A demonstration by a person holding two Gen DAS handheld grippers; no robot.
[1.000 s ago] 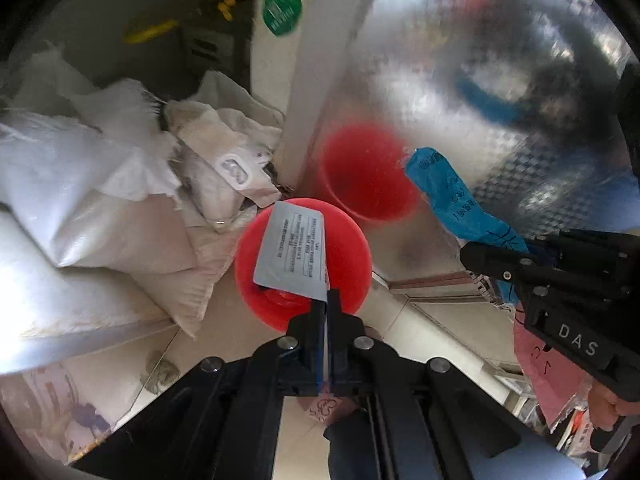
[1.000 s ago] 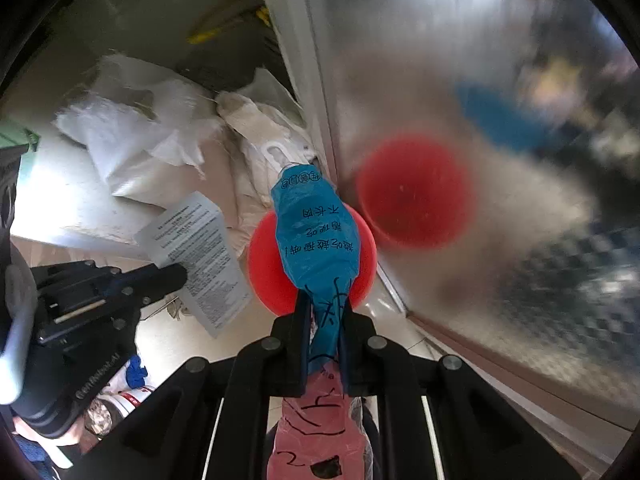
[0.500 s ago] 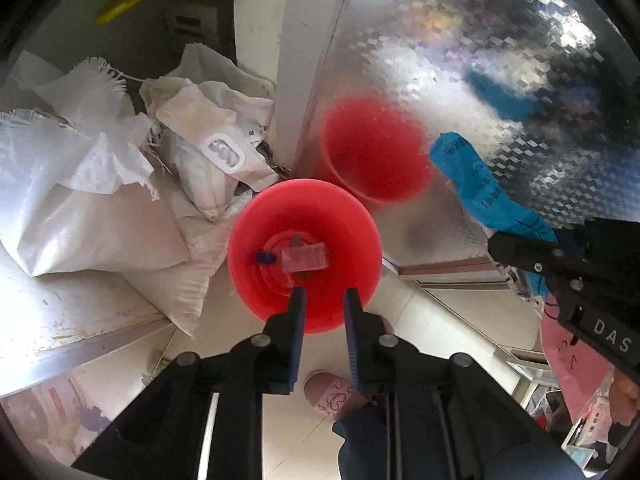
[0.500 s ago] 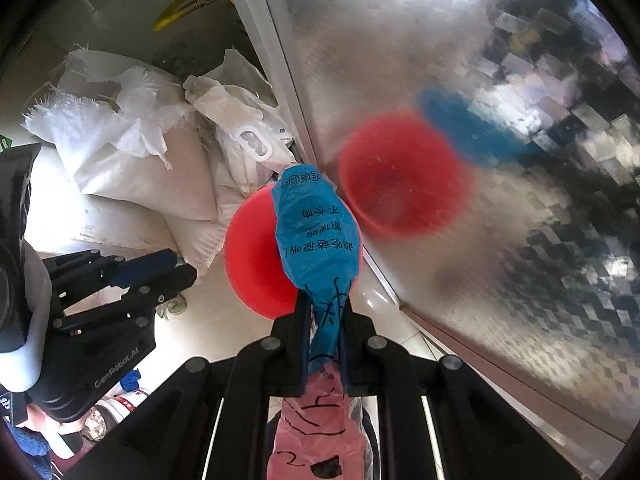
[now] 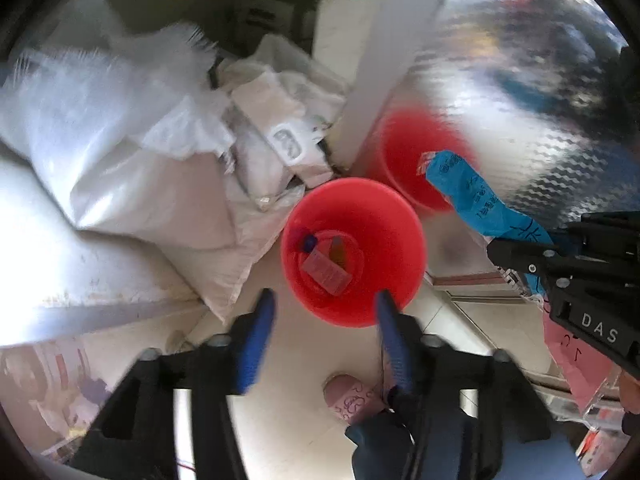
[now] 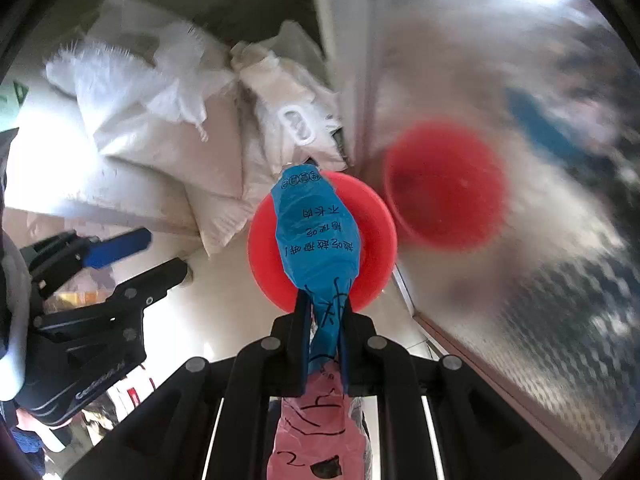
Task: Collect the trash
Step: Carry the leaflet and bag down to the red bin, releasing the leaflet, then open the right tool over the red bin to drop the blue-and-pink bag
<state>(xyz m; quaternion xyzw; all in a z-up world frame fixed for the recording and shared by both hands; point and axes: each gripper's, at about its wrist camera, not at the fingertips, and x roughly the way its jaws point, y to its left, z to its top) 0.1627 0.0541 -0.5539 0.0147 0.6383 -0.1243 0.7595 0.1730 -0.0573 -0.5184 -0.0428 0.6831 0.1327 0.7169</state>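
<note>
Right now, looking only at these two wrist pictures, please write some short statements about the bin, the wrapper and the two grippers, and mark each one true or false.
1. The right gripper holds a blue wrapper. True.
2. The red bin is empty. False: small scraps lie at its bottom.
3. The left gripper clamps a sheet of paper. False: its jaws are opening and nothing is between them.
4. White sacks lie beside the bin. True.
5. The bin stands on top of the sacks. False: it stands on the pale floor, next to a shiny metal panel.
</note>
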